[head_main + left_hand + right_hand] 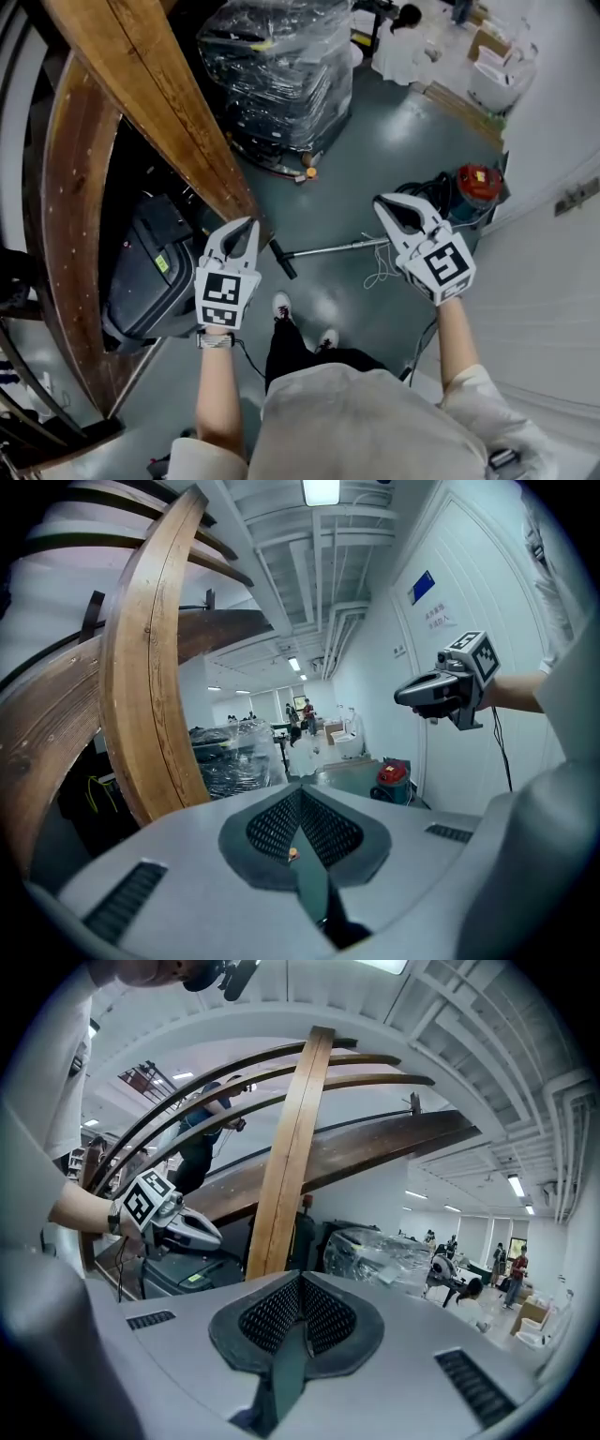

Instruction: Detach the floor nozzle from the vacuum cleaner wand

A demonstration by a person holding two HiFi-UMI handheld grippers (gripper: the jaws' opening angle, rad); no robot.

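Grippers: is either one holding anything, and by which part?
Nothing is held. The left gripper and right gripper both have their jaws closed together and empty, up in the air. The vacuum wand lies untouched on the floor below.

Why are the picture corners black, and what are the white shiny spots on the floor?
Left gripper view and right gripper view: the round wide lens leaves dark corners and bends the wall lines. Head view: the white spots on the floor are glare, probably reflected ceiling lights.
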